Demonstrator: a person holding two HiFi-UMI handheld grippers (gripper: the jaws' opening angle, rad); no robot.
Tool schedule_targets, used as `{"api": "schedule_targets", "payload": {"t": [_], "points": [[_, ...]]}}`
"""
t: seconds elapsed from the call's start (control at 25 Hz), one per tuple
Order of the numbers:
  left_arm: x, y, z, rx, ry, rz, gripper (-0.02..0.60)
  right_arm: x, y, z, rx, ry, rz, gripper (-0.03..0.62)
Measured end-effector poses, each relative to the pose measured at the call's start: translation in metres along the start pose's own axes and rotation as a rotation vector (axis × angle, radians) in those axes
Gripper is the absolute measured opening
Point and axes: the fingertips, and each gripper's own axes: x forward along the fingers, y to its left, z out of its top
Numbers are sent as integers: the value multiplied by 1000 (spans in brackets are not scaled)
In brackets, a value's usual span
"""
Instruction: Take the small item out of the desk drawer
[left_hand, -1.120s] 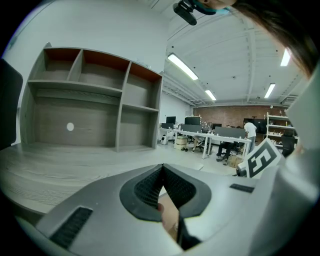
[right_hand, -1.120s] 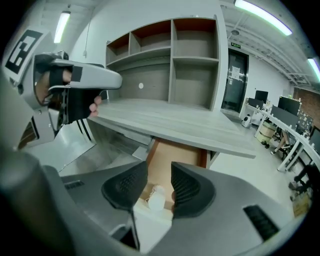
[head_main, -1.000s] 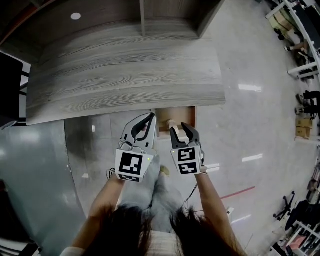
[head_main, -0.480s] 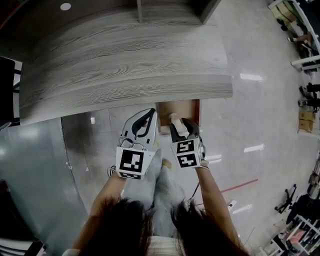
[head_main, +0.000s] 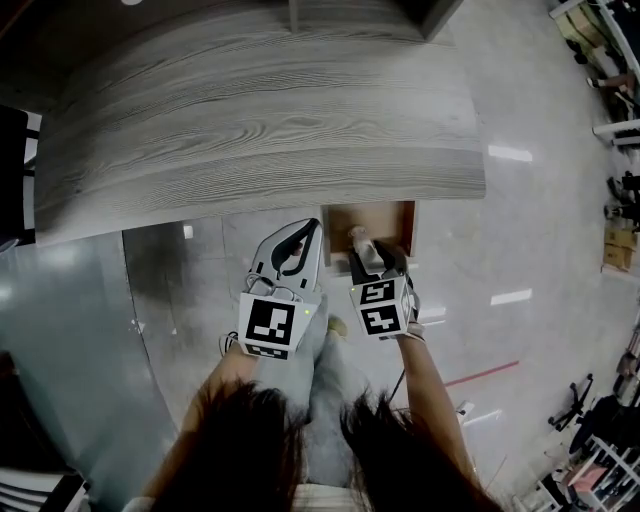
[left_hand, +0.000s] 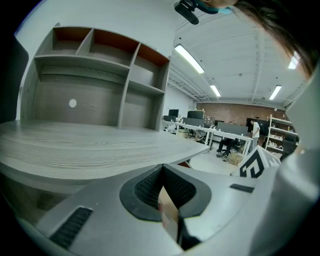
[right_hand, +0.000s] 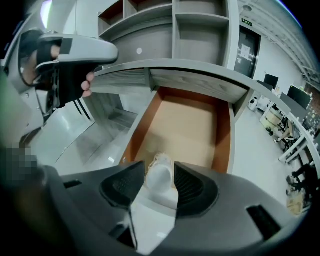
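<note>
The desk drawer (head_main: 388, 216) stands pulled out under the grey wood desk top (head_main: 260, 130); its tan floor (right_hand: 190, 125) is bare apart from one thing. A small white item (head_main: 358, 236) (right_hand: 161, 165) lies near the drawer's front. My right gripper (head_main: 375, 252) (right_hand: 159, 182) points steeply down into the drawer. Its jaws have just been opening and stand wide, with the item between the pads and thin gaps on both sides. My left gripper (head_main: 311, 228) (left_hand: 162, 167) hangs left of the drawer with its tips together; a thin tan sliver shows in the slit.
A shelf unit (left_hand: 100, 75) rises at the back of the desk. A dark screen (head_main: 10, 170) sits at the far left and a glassy panel (head_main: 70, 320) below it. The person's legs (head_main: 320, 370) are under the grippers. Office desks (left_hand: 210, 131) stand far off.
Both grippers have sunk lower in front of the desk. The right jaws have spread wider and come down around the white item, which stays in the drawer.
</note>
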Motion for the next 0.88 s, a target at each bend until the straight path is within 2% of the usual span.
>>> {"api": "schedule_targets", "payload": {"t": [0.32, 0.56, 0.88], "points": [[4, -2, -10, -5, 7, -12, 12, 12, 1, -8, 14, 50, -1, 175], [6, -1, -10, -11, 2, -7, 12, 18, 0, -10, 36, 128, 6, 175], [6, 1, -11, -14, 2, -3, 12, 17, -2, -10, 31, 138, 14, 164]]}}
